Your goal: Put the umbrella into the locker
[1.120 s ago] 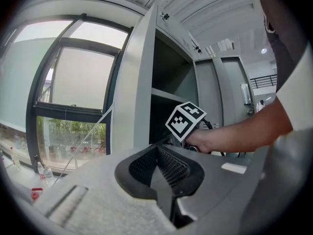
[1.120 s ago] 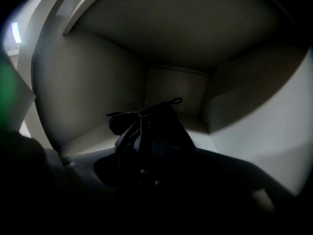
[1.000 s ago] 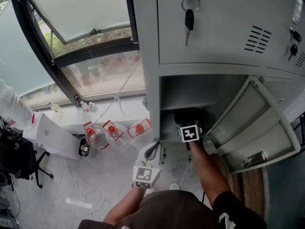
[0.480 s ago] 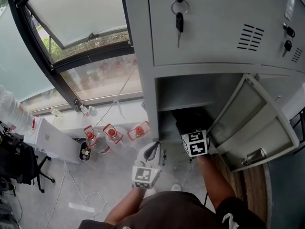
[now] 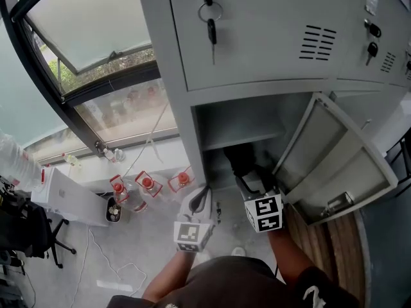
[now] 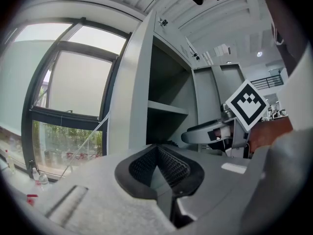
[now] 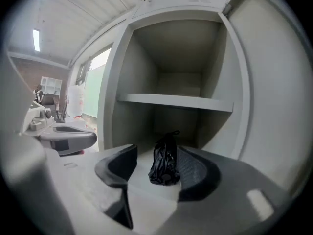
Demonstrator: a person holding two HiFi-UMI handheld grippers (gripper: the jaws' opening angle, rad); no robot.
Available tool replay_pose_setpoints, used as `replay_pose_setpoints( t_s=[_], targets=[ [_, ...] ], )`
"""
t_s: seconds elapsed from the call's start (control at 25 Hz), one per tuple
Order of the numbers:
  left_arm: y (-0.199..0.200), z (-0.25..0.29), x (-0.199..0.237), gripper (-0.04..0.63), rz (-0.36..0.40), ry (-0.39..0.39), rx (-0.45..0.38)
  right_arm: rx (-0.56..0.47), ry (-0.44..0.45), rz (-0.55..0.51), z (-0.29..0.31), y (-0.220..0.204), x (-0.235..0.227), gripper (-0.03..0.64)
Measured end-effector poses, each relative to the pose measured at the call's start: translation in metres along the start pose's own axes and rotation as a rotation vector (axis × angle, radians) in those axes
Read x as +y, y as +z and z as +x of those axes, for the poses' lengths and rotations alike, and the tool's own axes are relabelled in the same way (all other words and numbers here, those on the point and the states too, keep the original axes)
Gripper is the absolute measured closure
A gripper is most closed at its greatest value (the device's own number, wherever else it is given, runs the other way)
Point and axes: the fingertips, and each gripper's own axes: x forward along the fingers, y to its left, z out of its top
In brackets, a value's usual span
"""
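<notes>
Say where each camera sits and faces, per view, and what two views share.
Head view: on the head, steeply down at the locker; forearms, left gripper, right gripper show.
Left gripper view: along its shut jaws toward the locker; right gripper shows.
Right gripper view: past its empty, parted jaws, just narrowed, to the umbrella inside.
Shared: both gripper views show the shelf.

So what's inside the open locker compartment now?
A black folded umbrella sits on the locker floor under the shelf; nothing else shows. The right tool covers the floor's front corners.
</notes>
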Motion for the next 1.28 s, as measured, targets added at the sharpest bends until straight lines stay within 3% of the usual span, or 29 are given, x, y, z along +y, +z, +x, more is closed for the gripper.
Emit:
replay_pose_setpoints(
  t_s=[0.68,1.28],
  targets=[
    [0.012,-0.001,-0.013,0.591,-0.001,-0.024,-0.003,-0.07,-0.053,0.005,-0.027,0.007,0.001,0.612],
    [0.005,0.003,-0.013,0.591,0.022,-0.036,0.019,-0.052,-0.057,0.033,-0.025,-0.005,0.001,0.613]
  ],
)
